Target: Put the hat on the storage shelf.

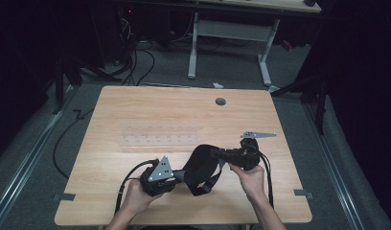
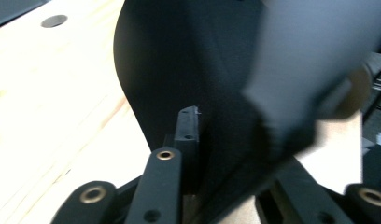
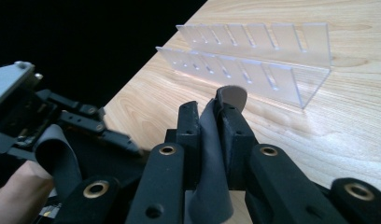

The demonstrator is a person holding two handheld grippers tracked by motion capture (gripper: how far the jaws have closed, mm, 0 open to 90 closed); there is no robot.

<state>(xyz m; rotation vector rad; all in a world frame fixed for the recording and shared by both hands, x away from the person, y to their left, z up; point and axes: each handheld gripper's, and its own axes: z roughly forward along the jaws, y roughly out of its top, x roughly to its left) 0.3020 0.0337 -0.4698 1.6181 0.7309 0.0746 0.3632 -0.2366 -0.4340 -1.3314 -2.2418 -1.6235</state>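
A: Object in hand: a wide black fabric strap with thinner webbing tails (image 1: 201,168), looped and slack between the two tools, sagging onto the front of the pale wood-grain table (image 1: 136,110).

B: Handling?

A: Light and limp, I'd judge. It folds on itself and drapes, no stiffness. Matte weave, likely not slippery, but thin enough to slide out of a loose pinch. Nothing fragile about it.

B: Tool states?

A: Right gripper (image 3: 212,109) is clenched on an edge of the strap; in the right gripper view grey-black cloth is squeezed flat between the two black pads and pokes out above them. Left gripper (image 2: 226,130): in its own view the fabric fills the gap between the jaws and one pad lies against it, but the far side is blurred. Reads to me as a pinch on the strap's other end.

B: Best hold?

A: The flat edges of the broad band, well apart, as now, so the loop can be opened or straightened. Grabbing the narrow tails would let the main band flop.

B: Surroundings?

A: A clear plastic slotted rack (image 3: 254,60), rigid with hard edges, lies farther back on the table. A round grey cable grommet (image 1: 220,101) sits near the far edge.
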